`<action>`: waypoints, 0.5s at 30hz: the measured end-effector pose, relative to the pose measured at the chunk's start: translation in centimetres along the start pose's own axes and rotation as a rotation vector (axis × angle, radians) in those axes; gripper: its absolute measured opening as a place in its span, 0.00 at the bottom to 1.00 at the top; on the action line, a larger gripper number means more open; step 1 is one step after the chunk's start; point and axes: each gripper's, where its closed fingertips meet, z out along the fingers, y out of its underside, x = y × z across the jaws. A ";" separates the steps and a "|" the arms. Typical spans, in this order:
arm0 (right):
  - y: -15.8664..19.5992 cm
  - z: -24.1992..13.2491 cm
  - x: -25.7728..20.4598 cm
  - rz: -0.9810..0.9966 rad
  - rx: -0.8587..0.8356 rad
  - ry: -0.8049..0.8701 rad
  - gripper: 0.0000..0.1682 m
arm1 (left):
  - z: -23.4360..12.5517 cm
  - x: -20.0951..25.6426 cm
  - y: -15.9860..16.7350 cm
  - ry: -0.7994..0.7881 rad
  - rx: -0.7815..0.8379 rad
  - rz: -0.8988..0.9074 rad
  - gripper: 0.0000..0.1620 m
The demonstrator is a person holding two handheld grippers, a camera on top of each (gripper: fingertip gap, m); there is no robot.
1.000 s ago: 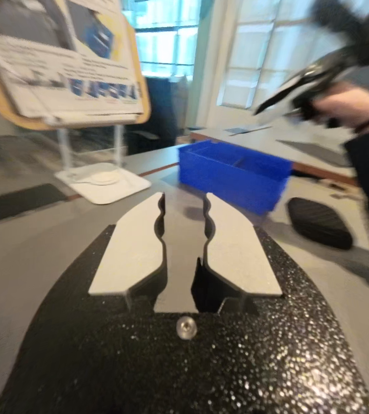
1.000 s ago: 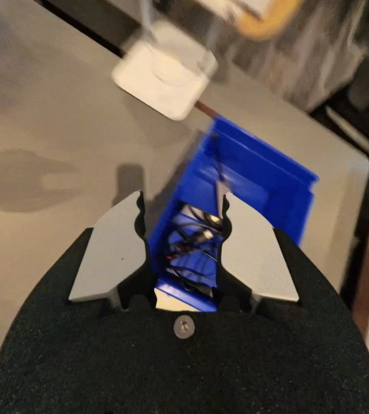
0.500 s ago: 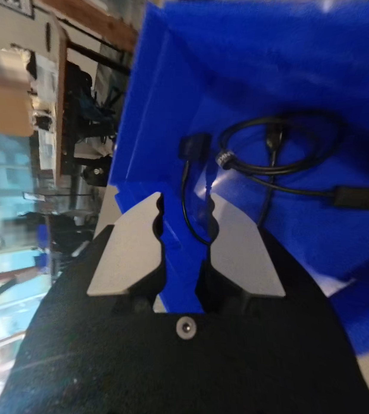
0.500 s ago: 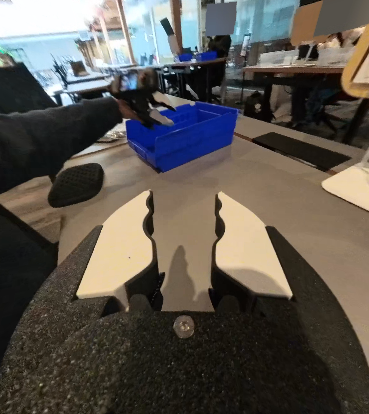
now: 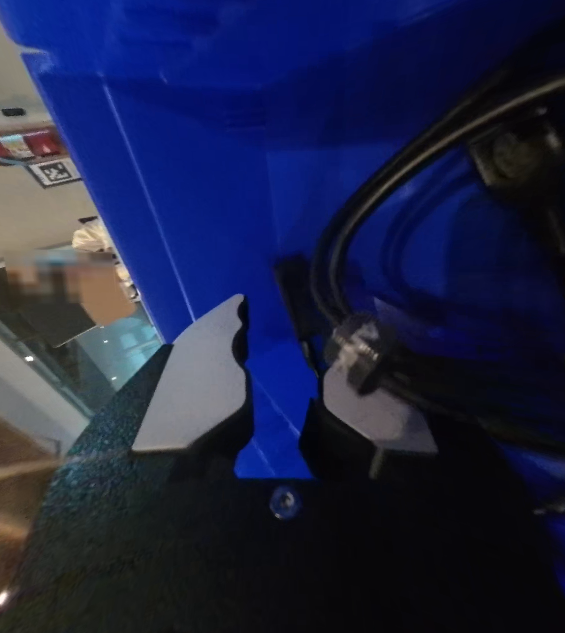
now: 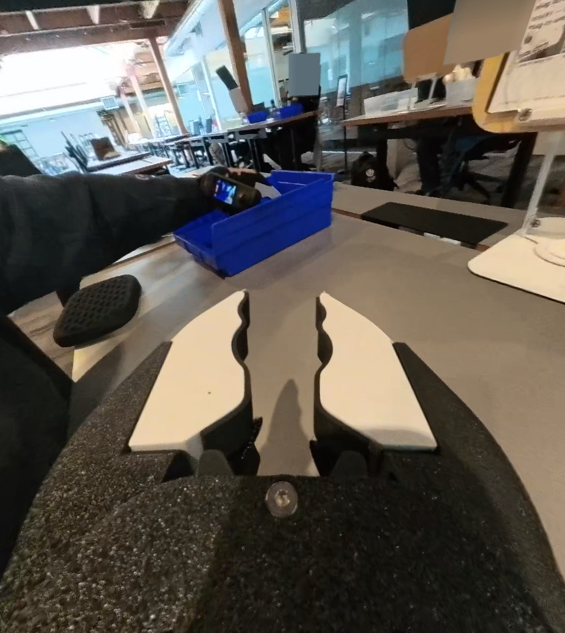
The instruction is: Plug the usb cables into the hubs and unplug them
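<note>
Right now the left claw [image 5: 279, 346] is down inside the blue bin [image 5: 205, 171], jaws apart and holding nothing, with the coiled black cable [image 5: 353, 219] touching its right finger. Better to shift toward a plug, close on its hard body, then lift slowly. Meanwhile the right claw [image 6: 282, 310] waits empty, jaws apart, over the grey table [image 6: 428, 308], well apart from the bin.

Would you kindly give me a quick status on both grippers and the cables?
Left gripper open, down inside the blue bin. Coiled black cable just right of it, not gripped. Right gripper open, empty, over the grey table. No hub in view.
</note>
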 end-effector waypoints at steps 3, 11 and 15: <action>-0.6 -0.7 0.5 -0.037 0.051 0.038 0.21 | 0.7 0.4 -0.5 0.000 -0.010 0.034 0.18; -0.4 0.5 -0.3 -0.190 0.003 0.012 0.17 | -5.3 -7.0 0.6 -0.267 0.129 -0.279 0.07; -1.6 0.7 -0.8 -0.232 0.050 -0.018 0.26 | -12.2 -12.5 0.5 -0.407 0.277 -0.428 0.07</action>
